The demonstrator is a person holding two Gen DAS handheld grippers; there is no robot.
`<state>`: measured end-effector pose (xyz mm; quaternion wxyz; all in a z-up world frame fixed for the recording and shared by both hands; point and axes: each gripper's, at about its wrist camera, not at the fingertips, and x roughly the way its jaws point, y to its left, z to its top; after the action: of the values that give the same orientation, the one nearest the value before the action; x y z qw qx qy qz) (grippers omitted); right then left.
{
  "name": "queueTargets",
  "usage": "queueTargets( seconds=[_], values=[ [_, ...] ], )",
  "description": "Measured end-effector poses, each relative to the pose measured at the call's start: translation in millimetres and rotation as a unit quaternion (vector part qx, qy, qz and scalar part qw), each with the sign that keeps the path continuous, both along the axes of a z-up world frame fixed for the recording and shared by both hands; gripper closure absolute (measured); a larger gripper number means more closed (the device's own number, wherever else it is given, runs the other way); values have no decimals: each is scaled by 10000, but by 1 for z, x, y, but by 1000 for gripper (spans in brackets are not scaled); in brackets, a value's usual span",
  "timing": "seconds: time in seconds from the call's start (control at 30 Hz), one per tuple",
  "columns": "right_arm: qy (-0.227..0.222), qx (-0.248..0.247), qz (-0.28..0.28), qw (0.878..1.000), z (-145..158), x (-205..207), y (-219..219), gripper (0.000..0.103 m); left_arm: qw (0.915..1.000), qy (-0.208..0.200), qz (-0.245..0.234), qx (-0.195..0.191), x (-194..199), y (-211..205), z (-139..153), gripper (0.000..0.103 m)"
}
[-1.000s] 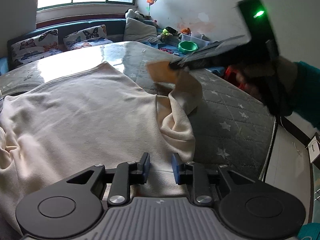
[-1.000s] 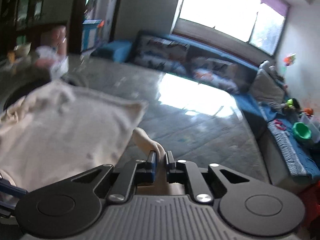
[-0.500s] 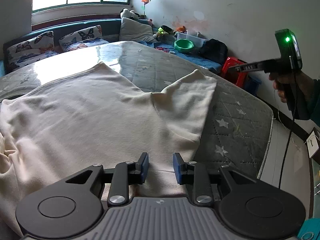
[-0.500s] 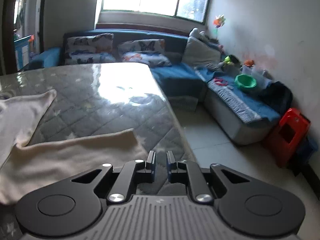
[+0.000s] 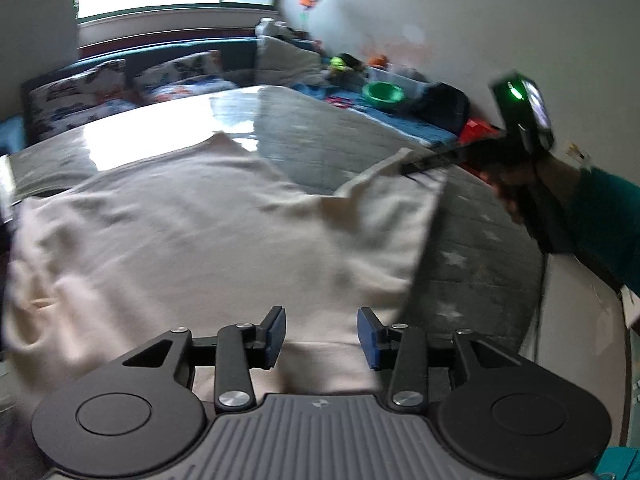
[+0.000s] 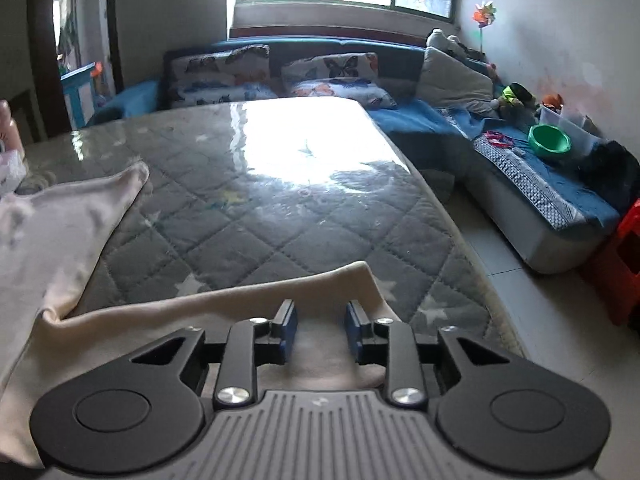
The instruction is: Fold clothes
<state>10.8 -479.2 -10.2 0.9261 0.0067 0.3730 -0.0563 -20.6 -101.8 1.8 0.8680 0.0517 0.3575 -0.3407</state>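
A cream garment [image 5: 200, 240] lies spread on the grey quilted mattress [image 5: 480, 264]. My left gripper [image 5: 322, 334] hovers over its near hem. The jaws are opening and the blue pads stand apart from the cloth below them. One sleeve [image 6: 240, 304] stretches flat toward the mattress's right edge. My right gripper [image 6: 322, 330] sits over that sleeve's end. Its jaws are also opening, with cloth under the gap and no pad pressing on it. In the left wrist view the right gripper [image 5: 404, 168] touches down at the sleeve's tip, held by a hand [image 5: 516, 192] in a teal sleeve.
The mattress [image 6: 280, 200] ends just right of the sleeve, with tiled floor [image 6: 540, 320] beyond. A blue sofa with butterfly cushions [image 6: 224, 68] lines the back wall. A green bowl [image 6: 549, 142] and a red stool [image 6: 620, 264] sit at the right.
The right gripper carried the sleeve out to the right, let it fall flat, drew off, then came back over its end with jaws parted. The left jaws have widened.
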Motion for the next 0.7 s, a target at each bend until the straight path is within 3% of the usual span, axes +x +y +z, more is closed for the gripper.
queueTargets(
  seconds=[0.13,0.27,0.33,0.43,0.6,0.7],
  values=[
    [8,-218,9,9998,6,-3,4,72,9976,-271,641,-17,13,35,15,59],
    [-137,-143,251,9995,15,-10,19,71,9887,-536,1397,-6,38,75,30,61],
    [-153,-144,465,9987,18,-13,32,65,9806,-599,1865,80,58,94,33,72],
    [-155,-190,802,9965,18,-17,52,64,9676,-461,2482,42,91,121,33,80],
    [39,-154,983,9950,10,-16,65,63,9542,-257,2963,326,138,133,19,82],
    [101,-143,966,9952,5,-16,66,60,9531,-183,2995,386,153,132,11,82]
  ],
)
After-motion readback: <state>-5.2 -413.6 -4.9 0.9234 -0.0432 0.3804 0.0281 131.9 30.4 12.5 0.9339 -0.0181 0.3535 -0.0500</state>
